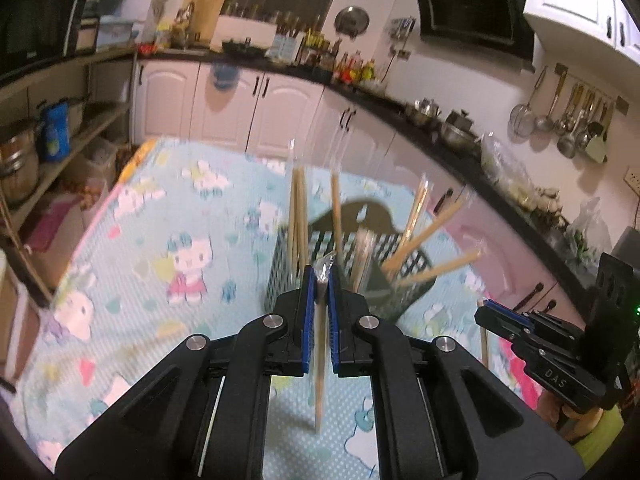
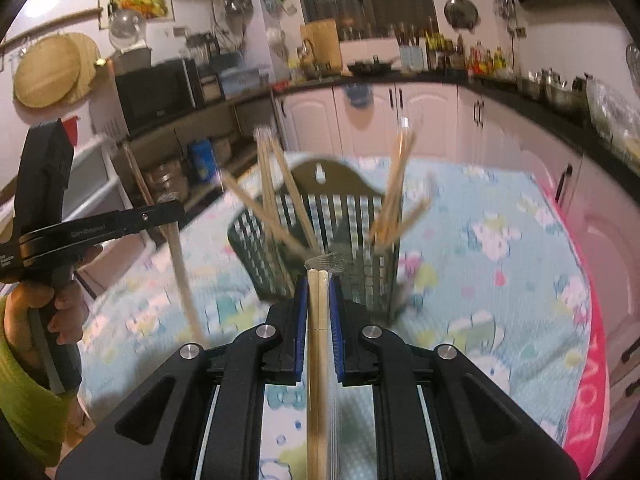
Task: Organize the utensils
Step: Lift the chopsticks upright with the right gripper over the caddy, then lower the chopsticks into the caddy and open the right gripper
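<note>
- I have my left gripper (image 1: 320, 280) pinched nearly shut on one wrapped chopstick pair (image 1: 319, 364), gripped at the top so the rest hangs loose below the jaws.
- My right gripper (image 2: 319, 280) is narrow too, clamped on another wrapped pair (image 2: 318, 360).
- I judge the long free ends could swing and slip in their slick plastic sleeves.
- Beyond stands the dark slotted holder (image 1: 352, 276) on the cartoon-print cloth (image 1: 168, 240); its leaning chopsticks (image 1: 424, 240) could snag or deflect mine, or the holder could tip.
</note>
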`<move>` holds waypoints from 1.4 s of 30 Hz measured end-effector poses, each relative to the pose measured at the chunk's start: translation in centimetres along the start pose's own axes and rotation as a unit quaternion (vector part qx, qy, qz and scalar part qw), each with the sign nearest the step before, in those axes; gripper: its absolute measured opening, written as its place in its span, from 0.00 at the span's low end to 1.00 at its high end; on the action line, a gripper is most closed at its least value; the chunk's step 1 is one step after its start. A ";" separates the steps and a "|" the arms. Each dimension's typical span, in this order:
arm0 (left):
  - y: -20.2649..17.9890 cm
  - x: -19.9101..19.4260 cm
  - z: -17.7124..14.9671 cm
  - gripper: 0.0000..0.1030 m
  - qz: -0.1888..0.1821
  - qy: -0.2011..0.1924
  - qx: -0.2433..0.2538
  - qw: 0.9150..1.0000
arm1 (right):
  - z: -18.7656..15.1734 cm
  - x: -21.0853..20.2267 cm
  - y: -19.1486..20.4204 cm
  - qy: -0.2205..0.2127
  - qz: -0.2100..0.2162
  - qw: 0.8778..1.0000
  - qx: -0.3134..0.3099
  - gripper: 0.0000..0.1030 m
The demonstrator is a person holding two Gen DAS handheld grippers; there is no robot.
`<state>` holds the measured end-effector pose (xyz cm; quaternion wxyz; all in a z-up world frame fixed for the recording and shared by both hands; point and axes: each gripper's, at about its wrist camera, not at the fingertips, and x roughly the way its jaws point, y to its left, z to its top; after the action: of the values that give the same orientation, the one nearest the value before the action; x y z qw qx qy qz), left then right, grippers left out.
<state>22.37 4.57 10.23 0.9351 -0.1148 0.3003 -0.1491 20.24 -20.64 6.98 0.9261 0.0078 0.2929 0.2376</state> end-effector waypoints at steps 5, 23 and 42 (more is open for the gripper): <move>-1.1 -1.9 2.9 0.02 -0.010 -0.035 0.016 0.999 | 3.2 -0.9 0.3 -0.050 0.002 0.999 -0.003 0.11; -4.9 -2.9 9.2 0.02 0.003 -0.111 0.088 0.990 | 12.9 1.4 0.5 -0.180 0.002 0.984 -0.007 0.11; -1.9 2.3 9.3 0.02 0.019 -0.105 0.064 0.992 | 14.5 7.0 0.3 -0.243 -0.024 0.970 -0.001 0.11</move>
<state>29.32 3.17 17.00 0.9695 -0.0638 0.1928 -0.1370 33.01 -15.42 15.23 0.9751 0.0574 0.0590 0.2060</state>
